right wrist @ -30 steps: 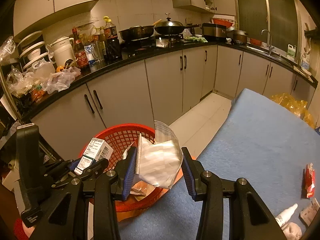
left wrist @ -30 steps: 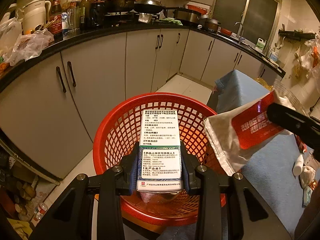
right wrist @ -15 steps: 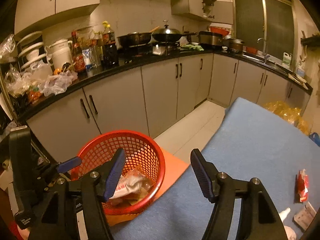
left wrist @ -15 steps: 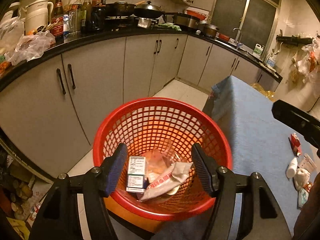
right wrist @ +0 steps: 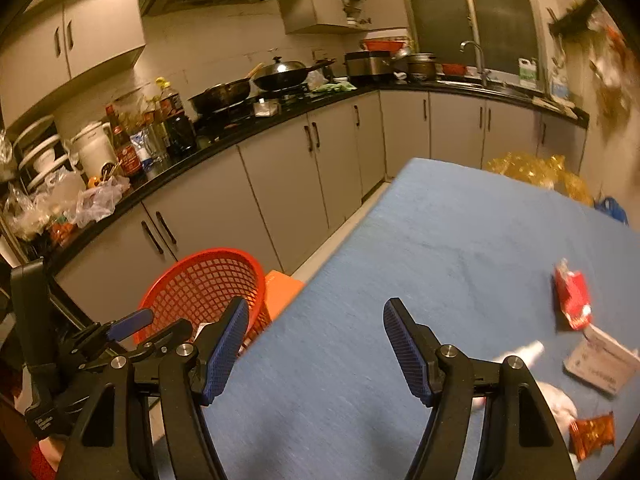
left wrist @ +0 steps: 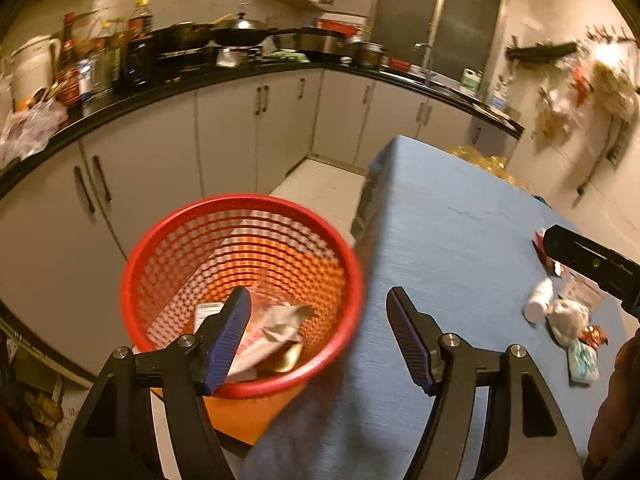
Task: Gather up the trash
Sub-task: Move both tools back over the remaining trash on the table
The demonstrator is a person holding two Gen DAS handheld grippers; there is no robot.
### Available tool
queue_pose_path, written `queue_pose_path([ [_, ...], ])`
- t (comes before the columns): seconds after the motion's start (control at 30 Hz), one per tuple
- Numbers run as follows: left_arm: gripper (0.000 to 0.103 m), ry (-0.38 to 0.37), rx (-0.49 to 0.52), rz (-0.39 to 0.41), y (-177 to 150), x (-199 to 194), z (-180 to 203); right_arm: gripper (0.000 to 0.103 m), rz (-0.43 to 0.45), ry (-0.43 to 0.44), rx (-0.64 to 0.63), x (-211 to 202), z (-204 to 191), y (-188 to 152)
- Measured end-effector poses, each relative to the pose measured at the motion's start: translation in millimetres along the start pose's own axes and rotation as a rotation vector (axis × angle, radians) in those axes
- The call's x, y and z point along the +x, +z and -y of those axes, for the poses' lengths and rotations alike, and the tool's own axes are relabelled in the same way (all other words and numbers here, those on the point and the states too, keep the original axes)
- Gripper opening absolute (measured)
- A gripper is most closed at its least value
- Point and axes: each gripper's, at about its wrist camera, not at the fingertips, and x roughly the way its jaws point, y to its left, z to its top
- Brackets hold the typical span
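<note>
The red mesh basket (left wrist: 136, 264) stands on the floor at the table's left edge, holding a white medicine box (left wrist: 206, 314) and a crumpled wrapper (left wrist: 276, 324). My left gripper (left wrist: 318, 292) hovers over the basket's right rim, its jaws opening with nothing between them. My right gripper (right wrist: 316, 302) is above the blue tablecloth (right wrist: 440, 232), its jaws also opening and empty. On the cloth at the right lie a red packet (right wrist: 572, 300), a white box (right wrist: 600, 364), an orange wrapper (right wrist: 592, 432), a small white bottle (left wrist: 538, 302) and a crumpled tissue (left wrist: 568, 318).
Grey cabinets under a black counter (right wrist: 280, 120) curve round the room, crowded with bottles, pans and plastic bags. An orange stool (right wrist: 280, 292) sits under the basket. Yellow bags (right wrist: 536, 172) lie beyond the table's far end. A teal packet (left wrist: 582, 364) rests near the tissue.
Both grippers have let go: the medicine box and the wrapper now lie in the basket. Both jaws have spread wide, and both hands have swung to the right towards the table.
</note>
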Motion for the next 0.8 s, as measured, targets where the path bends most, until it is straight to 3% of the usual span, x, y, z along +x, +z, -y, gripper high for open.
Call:
queue_pose_path([
  [0.3,0.072,-0.099,0.136,-0.045,-15,0,76,0.074,0.026,-0.082,0.081,-57,72,-36],
  [0.43,0.074,-0.167,0.214,-0.081,-28,2,119,0.074,0.034,-0.172,0.178,-92,132,-64],
  [0.63,0.075,-0.326,0.348,-0.144,-49,2,194,0.074,0.037,-0.242,0.380,-133,215,-105],
  [0.8,0.081,-0.465,0.477,-0.198,-62,0,259,0.074,0.064,-0.238,0.458,-156,246,-123],
])
